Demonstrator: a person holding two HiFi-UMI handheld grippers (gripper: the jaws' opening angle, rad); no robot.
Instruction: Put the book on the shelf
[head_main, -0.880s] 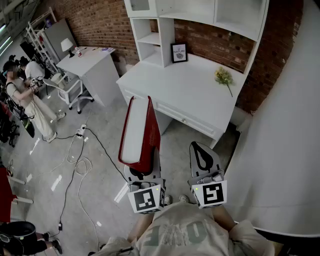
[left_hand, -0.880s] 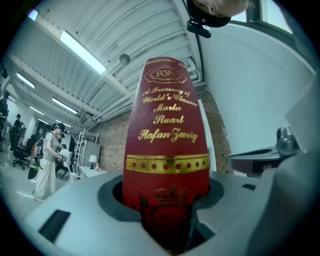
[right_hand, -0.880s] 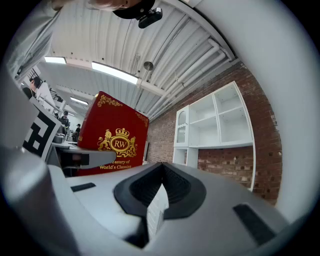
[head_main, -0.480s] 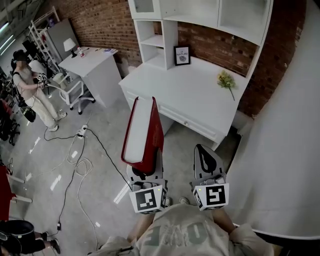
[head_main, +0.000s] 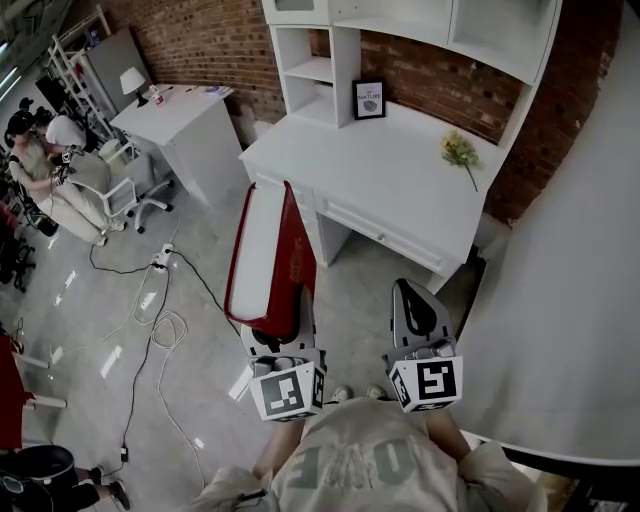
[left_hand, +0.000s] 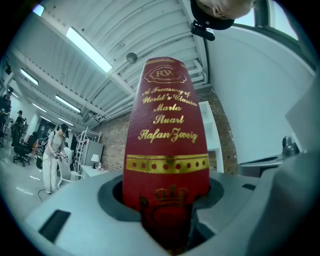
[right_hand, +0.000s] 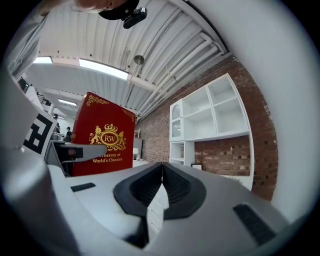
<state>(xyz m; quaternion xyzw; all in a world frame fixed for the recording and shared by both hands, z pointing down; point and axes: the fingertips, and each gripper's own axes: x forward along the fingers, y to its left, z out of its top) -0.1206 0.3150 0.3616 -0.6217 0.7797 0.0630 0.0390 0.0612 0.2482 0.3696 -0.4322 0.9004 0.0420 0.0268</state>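
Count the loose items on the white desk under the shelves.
2. A framed picture stands at the back of the desk, beside the open shelves; a yellow flower sprig lies toward its right. Nothing on the top looks hidden.

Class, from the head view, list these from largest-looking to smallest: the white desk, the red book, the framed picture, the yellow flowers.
1. white desk
2. red book, though it is nearest the camera, which enlarges it
3. framed picture and yellow flowers look about alike; not ranked
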